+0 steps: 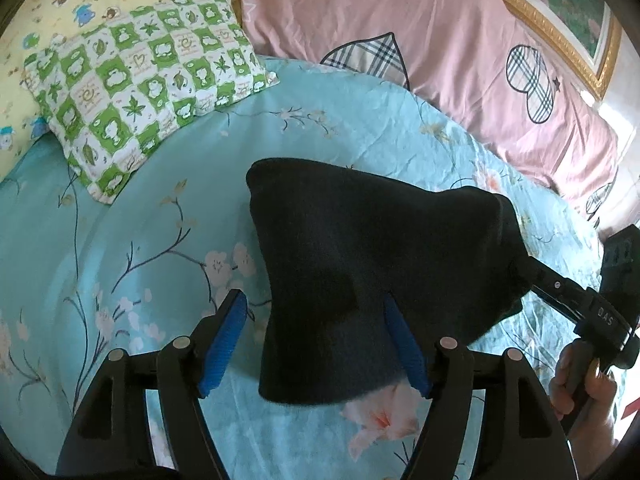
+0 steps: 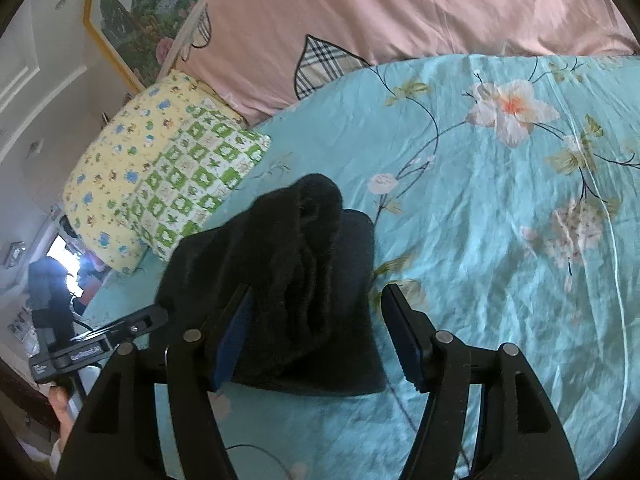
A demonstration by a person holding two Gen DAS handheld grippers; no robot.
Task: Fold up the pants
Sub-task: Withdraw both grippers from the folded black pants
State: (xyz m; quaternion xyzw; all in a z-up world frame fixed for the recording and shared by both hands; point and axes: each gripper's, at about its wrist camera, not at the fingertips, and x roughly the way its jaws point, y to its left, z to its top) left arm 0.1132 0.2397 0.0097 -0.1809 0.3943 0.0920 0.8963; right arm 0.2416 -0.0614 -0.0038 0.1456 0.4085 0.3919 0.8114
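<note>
Pants: the black pants are seen lying in a folded pile on the blue flowered bed sheet
Left gripper: its fingers are spread wide, with the near edge of the pile between them
Right gripper: it is held wide open over the pile's other end
Green checked pillow: it is set well behind the pants
Pink quilt: it is piled along the far side

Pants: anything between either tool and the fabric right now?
Nothing visible. The dark pants lie folded on the blue floral sheet, sitting between the open fingers of both the left tool and the right tool. The green checked pillow lies well clear.
</note>
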